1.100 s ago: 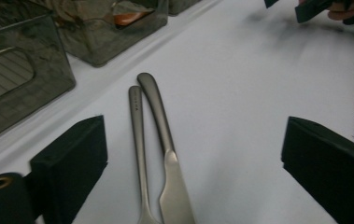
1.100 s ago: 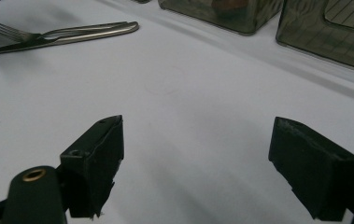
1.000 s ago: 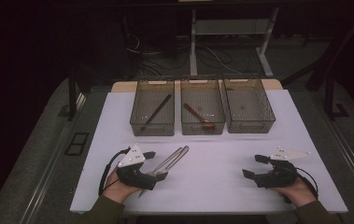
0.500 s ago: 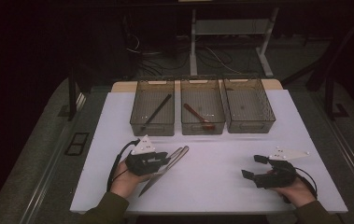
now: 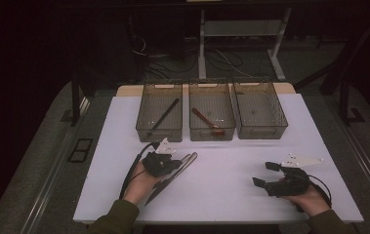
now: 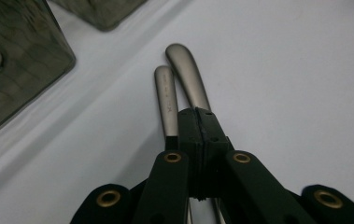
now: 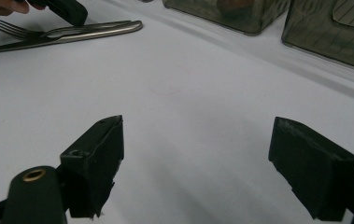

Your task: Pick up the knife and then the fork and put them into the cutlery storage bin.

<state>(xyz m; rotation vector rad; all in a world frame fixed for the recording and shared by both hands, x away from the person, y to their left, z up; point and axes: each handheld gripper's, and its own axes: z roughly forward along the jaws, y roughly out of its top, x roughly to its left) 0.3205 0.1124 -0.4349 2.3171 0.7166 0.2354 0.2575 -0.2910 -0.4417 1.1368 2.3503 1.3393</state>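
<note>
A metal fork (image 7: 11,30) and knife (image 7: 6,47) lie side by side on the white table (image 5: 221,190), handles (image 5: 188,160) pointing toward the bins. My left gripper (image 5: 175,164) sits right over them and its jaws have just been closing. In the left gripper view the left gripper (image 6: 198,113) has its pads pressed together over the right handle (image 6: 187,70), with the other handle (image 6: 165,93) beside it. I see nothing between the pads. My right gripper (image 5: 263,174) rests at the front right, and the right gripper (image 7: 198,140) stands open over bare table.
Three clear bins stand in a row at the back of the table. The left bin (image 5: 143,127) holds a dark long utensil (image 5: 165,116). The middle bin (image 5: 231,131) holds a reddish-brown utensil (image 5: 204,119). The right bin (image 5: 282,127) stands beside it. Dark floor and cables lie beyond.
My left hand has moved forward and right onto the cutlery, and its jaws have gone from wide apart to closed. The right hand has stayed put.
</note>
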